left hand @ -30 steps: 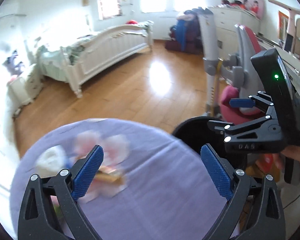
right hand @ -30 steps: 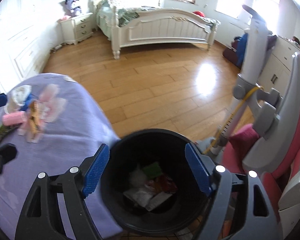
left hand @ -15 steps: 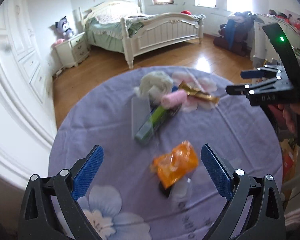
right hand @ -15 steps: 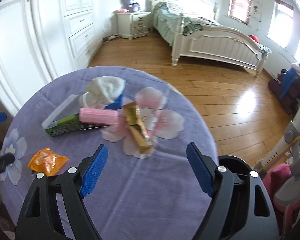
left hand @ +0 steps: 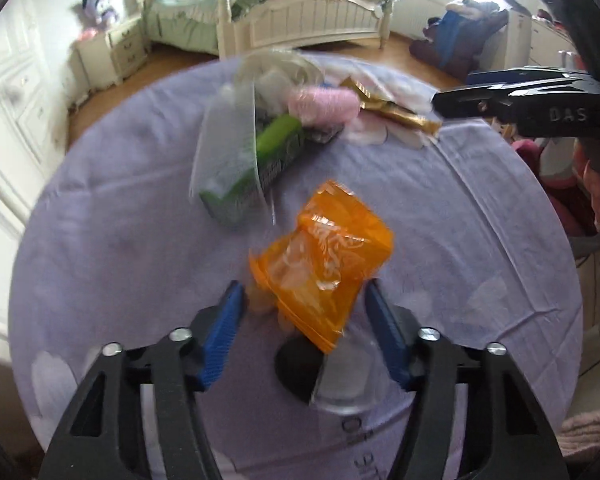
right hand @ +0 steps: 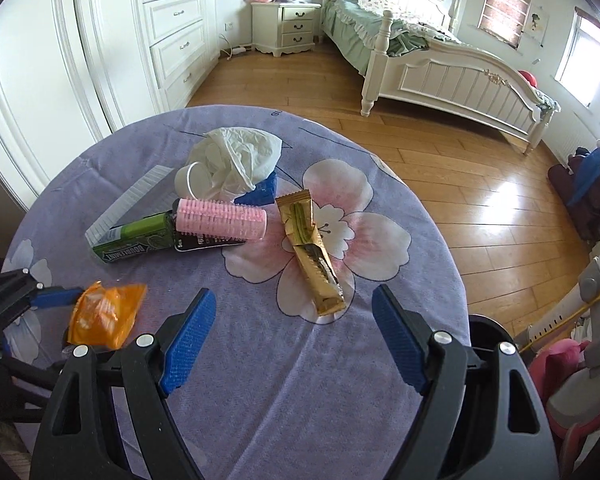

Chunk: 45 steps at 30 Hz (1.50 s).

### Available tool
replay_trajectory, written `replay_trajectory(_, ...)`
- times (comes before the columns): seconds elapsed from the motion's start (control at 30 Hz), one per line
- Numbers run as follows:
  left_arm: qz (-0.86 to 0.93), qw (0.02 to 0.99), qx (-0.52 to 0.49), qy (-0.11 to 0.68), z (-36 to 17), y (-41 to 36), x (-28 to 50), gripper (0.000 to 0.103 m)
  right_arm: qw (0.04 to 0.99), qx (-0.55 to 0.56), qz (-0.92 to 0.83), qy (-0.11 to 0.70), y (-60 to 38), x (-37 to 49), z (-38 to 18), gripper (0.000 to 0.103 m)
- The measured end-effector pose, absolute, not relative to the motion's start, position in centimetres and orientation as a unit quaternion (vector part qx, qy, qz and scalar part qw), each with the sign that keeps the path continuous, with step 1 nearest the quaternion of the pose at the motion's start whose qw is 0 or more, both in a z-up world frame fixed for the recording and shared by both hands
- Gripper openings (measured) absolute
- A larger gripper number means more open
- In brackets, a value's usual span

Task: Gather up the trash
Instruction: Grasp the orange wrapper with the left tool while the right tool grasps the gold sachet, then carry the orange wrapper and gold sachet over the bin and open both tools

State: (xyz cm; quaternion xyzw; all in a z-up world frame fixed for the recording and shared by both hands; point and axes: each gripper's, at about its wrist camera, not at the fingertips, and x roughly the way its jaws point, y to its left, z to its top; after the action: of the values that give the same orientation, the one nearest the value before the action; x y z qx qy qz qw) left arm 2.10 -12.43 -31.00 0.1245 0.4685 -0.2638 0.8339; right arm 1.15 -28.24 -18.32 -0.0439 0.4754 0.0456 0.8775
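While the left gripper (left hand: pixel 304 332) has just been closing, an orange wrapper (left hand: pixel 324 256) sits between its blue pads, not clearly pinched, on the purple table (left hand: pixel 480 248).

From the right wrist view, the right gripper (right hand: pixel 294 334) is wide apart and empty, just above the gold wrapper (right hand: pixel 310 254).

Right gripper (right hand: pixel 292 332): jaws wide apart, nothing between them, above the purple floral tablecloth (right hand: pixel 300 392).
Gold wrapper (right hand: pixel 310 254): just ahead, between the jaw lines.
Pink hair roller (right hand: pixel 222 218): ahead-left, on green Doublemint pack (right hand: pixel 134 240).
Orange wrapper (right hand: pixel 104 314): left, at left gripper (right hand: pixel 40 300).
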Motion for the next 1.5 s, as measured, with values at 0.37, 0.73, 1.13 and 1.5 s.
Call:
replay_trajectory(0.37, -0.277, 0.831, 0.102, 0.471, -29.6, -12.3, 3.2, 0.007, 0.868, -0.01, 0.06, 0.492, -30.2, 4.3, -20.3, 0.069)
replay_trajectory(0.73, -0.28, 0.838, 0.1, 0.456, -26.9, -12.8, 3.3, 0.007, 0.849, -0.017, 0.082, 0.522, -29.7, 7.1, -23.0, 0.045)
replay_trajectory(1.13, -0.229, 0.864, 0.114, 0.434, -24.7, -13.7, 3.8, 0.007, 0.854, -0.024, 0.081, 0.513, -29.3, 5.8, -22.8, 0.003)
replay_trajectory(1.5, -0.273, 0.86, 0.133, 0.41, -23.5, -18.5, 3.1, 0.007, 0.881, -0.004, 0.037, 0.472, -33.7, 0.3, -18.3, 0.002)
